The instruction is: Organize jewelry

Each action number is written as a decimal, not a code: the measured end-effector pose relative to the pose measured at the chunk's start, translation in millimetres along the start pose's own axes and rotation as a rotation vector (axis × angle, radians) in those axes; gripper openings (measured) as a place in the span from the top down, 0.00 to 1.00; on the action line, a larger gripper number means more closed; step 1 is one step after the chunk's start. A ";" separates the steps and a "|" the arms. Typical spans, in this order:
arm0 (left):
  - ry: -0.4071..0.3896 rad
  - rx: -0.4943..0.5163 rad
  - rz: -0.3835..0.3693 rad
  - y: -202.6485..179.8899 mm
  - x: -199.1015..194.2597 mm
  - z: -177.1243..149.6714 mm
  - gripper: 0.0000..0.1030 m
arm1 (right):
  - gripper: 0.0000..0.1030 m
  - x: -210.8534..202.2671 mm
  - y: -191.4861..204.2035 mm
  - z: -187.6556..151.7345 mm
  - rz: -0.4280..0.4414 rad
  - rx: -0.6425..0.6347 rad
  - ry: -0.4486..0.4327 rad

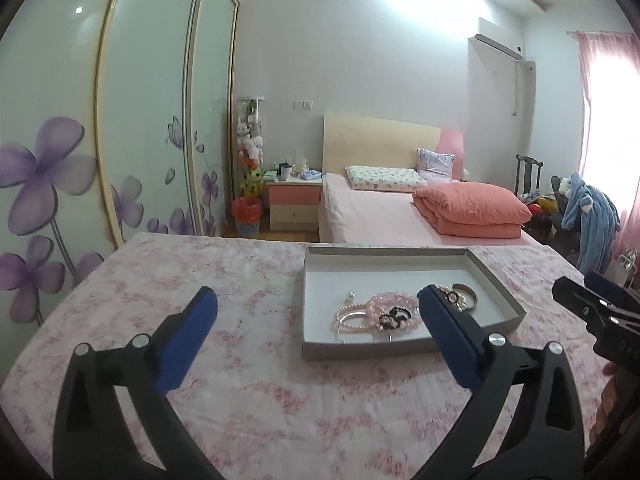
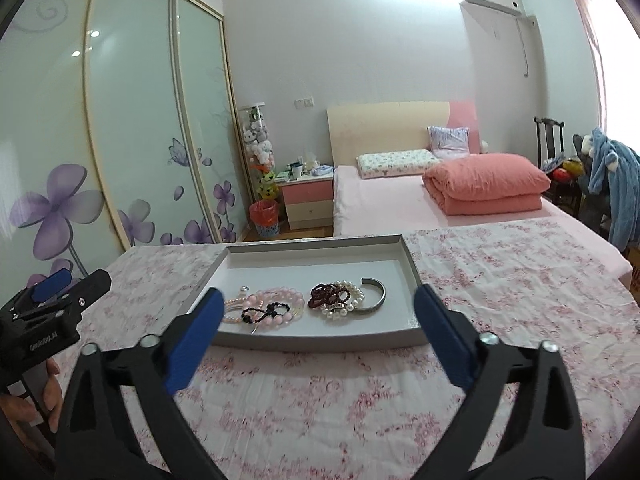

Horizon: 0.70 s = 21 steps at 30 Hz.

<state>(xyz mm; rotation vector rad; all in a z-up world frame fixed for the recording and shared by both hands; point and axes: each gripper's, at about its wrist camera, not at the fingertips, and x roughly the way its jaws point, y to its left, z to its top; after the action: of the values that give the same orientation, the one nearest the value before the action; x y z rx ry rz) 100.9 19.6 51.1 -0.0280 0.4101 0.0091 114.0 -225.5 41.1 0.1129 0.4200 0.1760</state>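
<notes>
While both my grippers hang above the pink flowered cloth (image 2: 500, 272), neither one has hold of anything. My left gripper (image 1: 318, 312) stands wide open, its blue pads spread far apart, and between them I see only cloth and the near left part of the grey tray (image 1: 496, 280). My right gripper (image 2: 318, 312) is spread just as wide, and the tray (image 2: 408, 256) lies straight ahead of it, its near wall running across the gap between my fingers.

All the jewelry lies inside the tray, toward its near side, beyond my fingertips and untouched. From the right wrist view, the pink bead bracelets (image 2: 272, 298) sit left of middle with a small black bead loop (image 2: 262, 312) lying on them; my right gripper's left pad (image 2: 200, 328) covers their left end. Just beside them to the right lies a dark red bead strand (image 2: 326, 296) tangled with a white pearl bracelet (image 2: 352, 298), and touching that pile is a silver cuff bangle (image 2: 376, 294), open side facing left. From the left wrist view, the pink beads (image 1: 390, 306) show just left of my right pad (image 1: 448, 332), which hides part of the pearl pile. A single pearl (image 1: 351, 295) sits apart at the left.
</notes>
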 end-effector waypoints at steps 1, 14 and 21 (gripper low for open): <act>0.000 0.006 0.002 -1.0 -3.7 -2.1 0.04 | 0.02 -2.7 1.1 -0.9 0.001 -0.004 -0.002; -0.034 0.024 0.005 -6.8 -37.4 -22.1 0.04 | 0.02 -36.3 14.8 -20.3 -0.026 -0.055 -0.046; -0.050 0.060 0.006 -17.1 -45.6 -33.7 0.04 | 0.02 -40.4 17.9 -34.0 -0.026 -0.062 -0.044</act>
<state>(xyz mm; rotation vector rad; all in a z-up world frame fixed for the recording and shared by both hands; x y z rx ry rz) 45.9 1.4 38.8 0.0329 0.3602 0.0030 61.0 -213.3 28.8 0.0509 0.3713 0.1607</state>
